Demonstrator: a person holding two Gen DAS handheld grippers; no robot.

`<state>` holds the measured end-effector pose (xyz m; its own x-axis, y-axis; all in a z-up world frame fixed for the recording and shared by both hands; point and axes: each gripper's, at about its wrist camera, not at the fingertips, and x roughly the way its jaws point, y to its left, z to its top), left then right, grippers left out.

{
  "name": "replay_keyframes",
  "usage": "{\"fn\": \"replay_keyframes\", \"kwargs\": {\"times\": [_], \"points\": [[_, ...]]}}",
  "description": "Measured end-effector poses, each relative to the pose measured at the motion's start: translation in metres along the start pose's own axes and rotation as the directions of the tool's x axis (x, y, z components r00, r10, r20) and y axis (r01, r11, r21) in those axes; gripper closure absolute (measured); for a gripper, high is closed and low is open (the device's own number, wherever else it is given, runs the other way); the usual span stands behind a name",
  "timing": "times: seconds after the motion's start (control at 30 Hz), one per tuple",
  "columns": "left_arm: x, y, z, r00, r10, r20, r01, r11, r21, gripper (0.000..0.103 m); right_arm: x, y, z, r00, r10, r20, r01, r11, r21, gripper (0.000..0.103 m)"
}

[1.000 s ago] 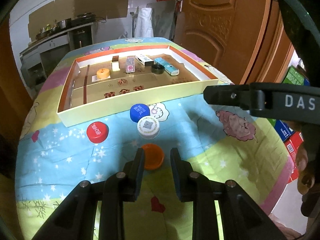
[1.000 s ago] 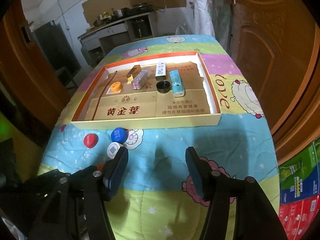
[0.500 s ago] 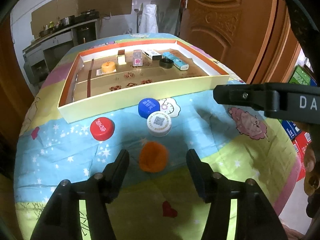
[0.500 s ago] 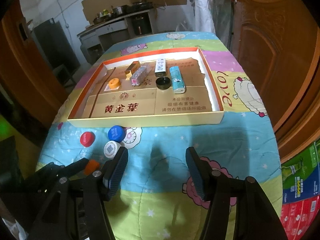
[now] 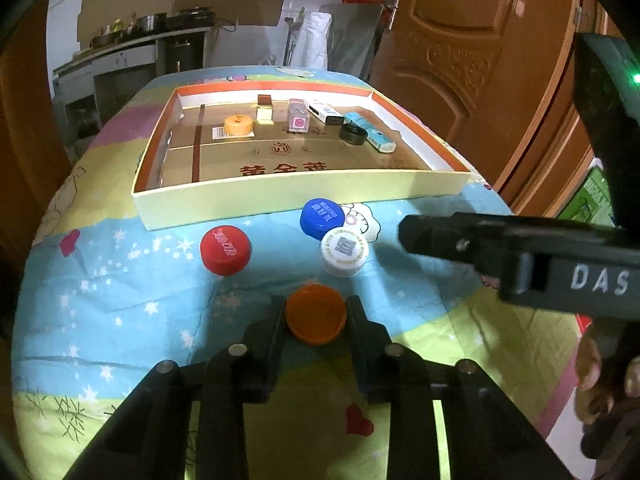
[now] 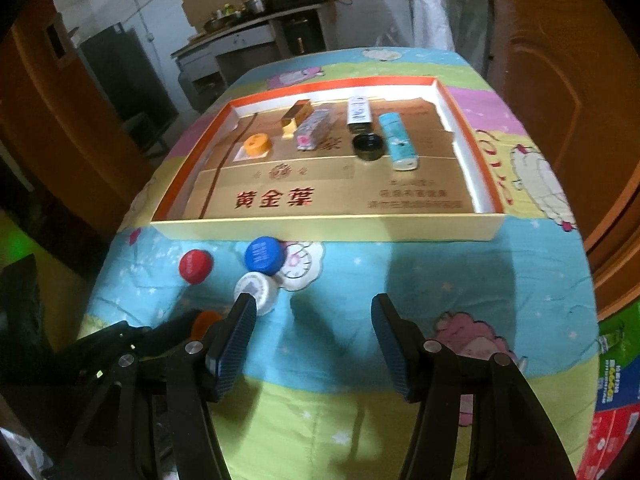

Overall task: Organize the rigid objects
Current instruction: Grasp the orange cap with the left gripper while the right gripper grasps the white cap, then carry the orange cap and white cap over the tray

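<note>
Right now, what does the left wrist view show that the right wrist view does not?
Only the left view shows the orange cap whole, between the closing left claw's pads, and a hand at the right edge. Only the right view shows the right claw open over bare cloth. Both show the tray, red cap, blue cap and white cap.

A wooden door (image 5: 460,60) stands at the right; a counter (image 6: 256,36) with pots (image 5: 150,22) is behind.

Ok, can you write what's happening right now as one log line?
left tool: closing around orange cap | right tool: open, empty | red, blue, white caps: outside tray
</note>
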<state>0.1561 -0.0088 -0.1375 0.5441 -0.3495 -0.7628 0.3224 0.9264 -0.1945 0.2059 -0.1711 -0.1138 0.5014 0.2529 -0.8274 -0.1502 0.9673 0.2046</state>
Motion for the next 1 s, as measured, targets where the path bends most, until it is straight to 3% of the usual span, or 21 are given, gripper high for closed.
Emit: {"fn": "replay_keyframes", "kwargs": {"times": [0.4, 0.47, 0.5, 0.53, 0.7, 1.0], "points": [[-0.019, 0.033, -0.01, 0.997, 0.076, 0.012, -0.075, 0.994, -0.083, 0.073, 0.035, 0.039, 0.002, 0.999, 0.009, -0.046, -0.014, 0.993, -0.113, 0.042], [-0.023, 0.041, -0.012, 0.996, 0.082, 0.016, -0.08, 0.992, -0.101, 0.073, 0.04, 0.043, 0.004, 0.999, -0.01, -0.045, 0.004, 0.992, -0.129, 0.051], [-0.024, 0.045, -0.012, 0.996, 0.084, 0.019, -0.081, 0.991, -0.109, 0.073, 0.043, 0.045, 0.004, 0.999, -0.024, -0.045, 0.018, 0.99, -0.139, 0.066], [-0.024, 0.047, -0.012, 0.996, 0.085, 0.02, -0.083, 0.99, -0.114, 0.073, 0.045, 0.046, 0.005, 0.998, -0.037, -0.046, 0.03, 0.989, -0.148, 0.071], [-0.026, 0.053, -0.01, 0.996, 0.087, 0.024, -0.083, 0.989, -0.125, 0.073, 0.047, 0.053, 0.003, 0.997, -0.064, -0.036, 0.056, 0.981, -0.187, 0.071], [-0.035, 0.045, 0.004, 0.995, 0.077, 0.064, -0.07, 0.992, -0.106, 0.073, 0.018, 0.038, 0.004, 1.0, -0.029, 0.013, 0.03, 0.992, -0.124, 0.071]]}}
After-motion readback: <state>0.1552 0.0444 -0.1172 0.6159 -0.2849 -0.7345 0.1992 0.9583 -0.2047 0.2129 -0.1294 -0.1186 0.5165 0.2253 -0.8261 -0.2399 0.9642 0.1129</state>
